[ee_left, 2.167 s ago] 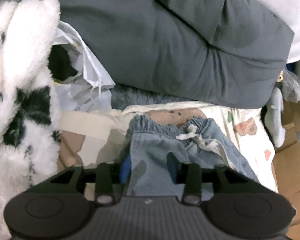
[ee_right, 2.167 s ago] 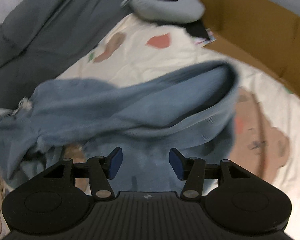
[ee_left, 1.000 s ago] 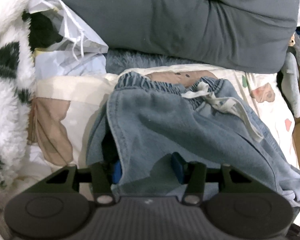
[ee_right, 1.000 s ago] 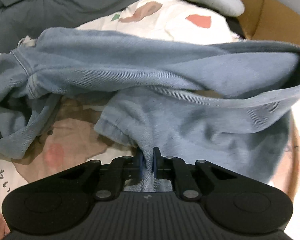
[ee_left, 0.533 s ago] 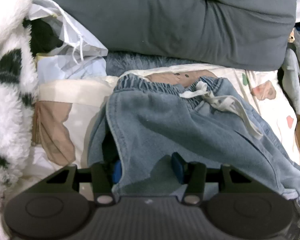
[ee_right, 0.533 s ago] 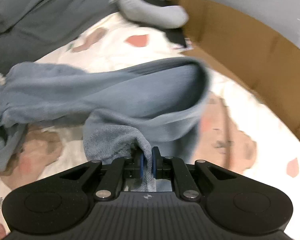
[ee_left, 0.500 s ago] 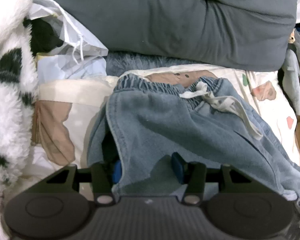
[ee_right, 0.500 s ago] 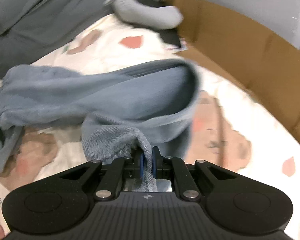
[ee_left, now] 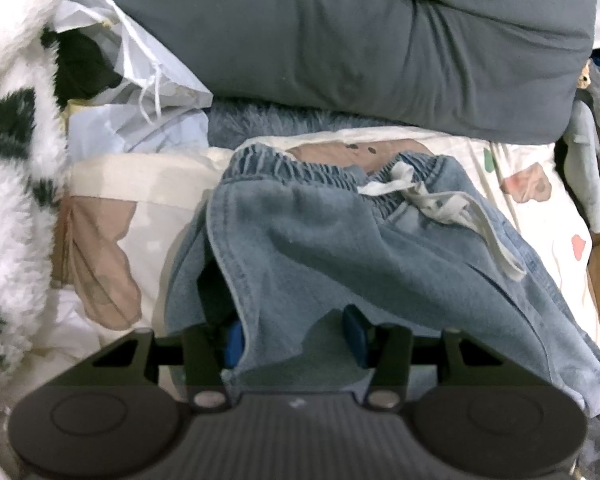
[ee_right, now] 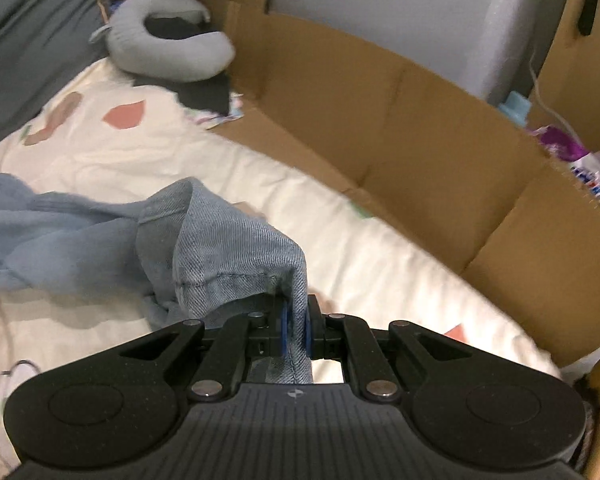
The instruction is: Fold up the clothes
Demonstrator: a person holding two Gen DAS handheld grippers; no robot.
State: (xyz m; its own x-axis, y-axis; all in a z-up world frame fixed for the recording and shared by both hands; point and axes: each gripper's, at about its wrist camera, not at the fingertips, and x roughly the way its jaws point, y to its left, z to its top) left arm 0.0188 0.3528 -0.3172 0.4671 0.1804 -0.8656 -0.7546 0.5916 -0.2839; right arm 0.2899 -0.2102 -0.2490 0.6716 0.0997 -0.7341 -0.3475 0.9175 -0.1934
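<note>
Denim drawstring trousers [ee_left: 340,248], part-spread on a patterned bed quilt [ee_right: 140,148].
Right hand-held gripper [ee_right: 296,330] pinches a leg hem, lifted at the quilt's right side near a cardboard wall [ee_right: 420,128]; left hand-held gripper [ee_left: 296,332] stands half-spread astride a side fold near the waistband, unpinched. Risk: that unpinned end may drag or bunch; the thin hem bite may slip.

Left wrist view: looks steeply down past its fingers [ee_left: 354,330], close over the jeans [ee_left: 340,248], facing a grey pillow [ee_left: 340,40]. Right wrist view: looks down along its fingers [ee_right: 309,330], facing cardboard [ee_right: 400,128]. Both share the jeans and patterned bed sheet [ee_right: 140,152].
</note>
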